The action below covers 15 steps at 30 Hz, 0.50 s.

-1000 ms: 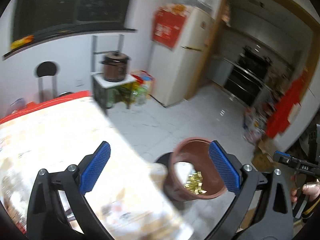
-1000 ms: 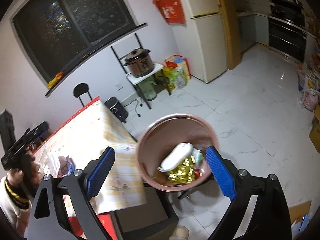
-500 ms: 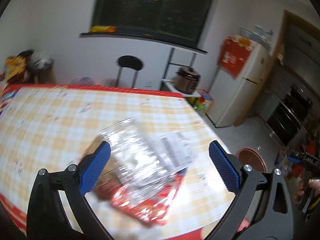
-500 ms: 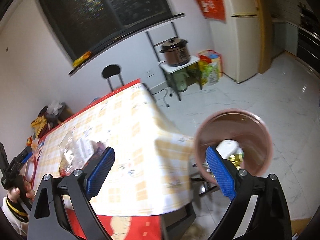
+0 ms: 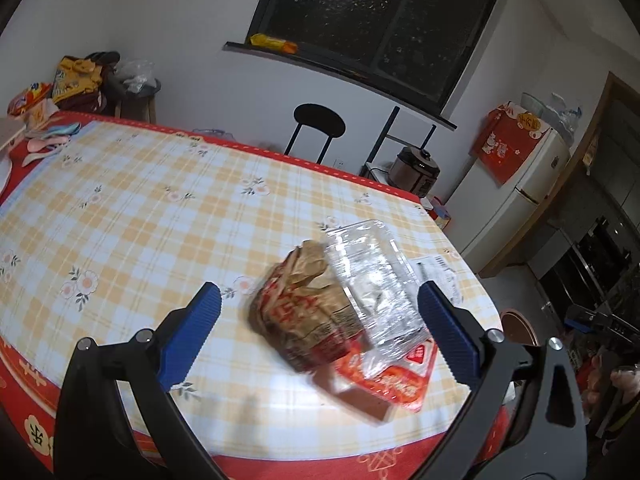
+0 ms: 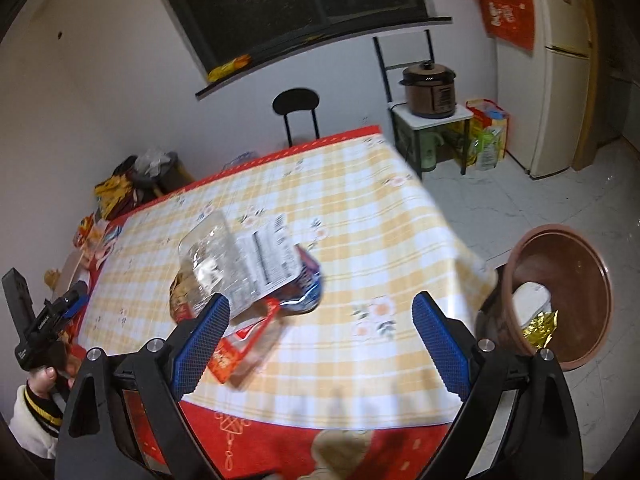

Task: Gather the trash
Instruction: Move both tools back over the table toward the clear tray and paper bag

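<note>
A heap of trash lies near the table's corner: a crumpled brown paper bag [image 5: 304, 300], a clear plastic clamshell [image 5: 372, 276] and a red wrapper [image 5: 400, 372]. My left gripper [image 5: 318, 334] hovers open above it, the heap between its blue pads. In the right wrist view the same heap shows as clear packaging with a printed label [image 6: 256, 264] and a red wrapper [image 6: 240, 344]. My right gripper [image 6: 320, 344] is open and holds nothing, over the table edge. The brown trash bin [image 6: 560, 300] stands on the floor to the right, with white and gold trash inside.
The table [image 5: 120, 208] has a yellow checked cloth with red trim. A black stool [image 5: 318, 126] and a rice cooker [image 5: 414, 170] on a small stand are behind it. A fridge [image 6: 560, 68] is at the right. Clutter [image 5: 44, 92] sits at the far left corner.
Both grippers swung left, away from the bin and back over the table. The left one now hovers over the trash heap; the bin slid to the right edge of the right wrist view.
</note>
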Each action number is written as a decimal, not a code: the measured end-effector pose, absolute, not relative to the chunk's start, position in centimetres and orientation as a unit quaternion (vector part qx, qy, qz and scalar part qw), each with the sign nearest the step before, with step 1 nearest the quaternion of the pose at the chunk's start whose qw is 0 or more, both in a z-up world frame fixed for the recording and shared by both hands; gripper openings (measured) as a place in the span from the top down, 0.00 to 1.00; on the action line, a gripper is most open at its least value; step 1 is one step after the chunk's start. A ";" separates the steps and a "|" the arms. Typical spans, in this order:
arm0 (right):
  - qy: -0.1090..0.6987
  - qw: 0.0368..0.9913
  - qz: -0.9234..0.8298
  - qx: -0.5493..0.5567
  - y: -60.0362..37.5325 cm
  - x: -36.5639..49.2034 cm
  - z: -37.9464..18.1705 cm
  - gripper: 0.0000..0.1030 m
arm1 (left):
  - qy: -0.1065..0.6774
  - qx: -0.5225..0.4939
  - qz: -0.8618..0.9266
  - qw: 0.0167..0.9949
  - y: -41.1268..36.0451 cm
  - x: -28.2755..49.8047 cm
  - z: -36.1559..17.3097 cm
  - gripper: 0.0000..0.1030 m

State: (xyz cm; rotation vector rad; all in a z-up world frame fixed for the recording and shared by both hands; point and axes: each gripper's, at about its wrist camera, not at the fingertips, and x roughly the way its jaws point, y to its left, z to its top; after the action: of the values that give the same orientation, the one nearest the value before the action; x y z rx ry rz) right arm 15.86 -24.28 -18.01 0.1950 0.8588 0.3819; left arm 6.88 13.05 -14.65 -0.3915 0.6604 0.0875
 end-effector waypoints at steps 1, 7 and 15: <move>0.417 0.885 0.185 0.091 -23.4 15.8 -18.2 0.11 | 0.324 -0.193 0.041 0.925 13.5 6.8 -14.9 0.06; 0.428 0.882 0.182 0.080 -19.1 15.0 -18.9 0.12 | 0.337 -0.202 0.026 0.919 16.0 6.4 -16.0 0.06; 0.429 0.882 0.169 0.099 -14.9 14.0 -20.3 0.11 | 0.364 -0.181 -0.020 0.913 18.5 7.1 -17.3 0.06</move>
State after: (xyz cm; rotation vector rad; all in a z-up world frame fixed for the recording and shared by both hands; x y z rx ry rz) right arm 14.00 -14.88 -20.31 0.2070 0.8941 0.3520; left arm 7.11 18.53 -17.32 -0.3720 0.7505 -0.0419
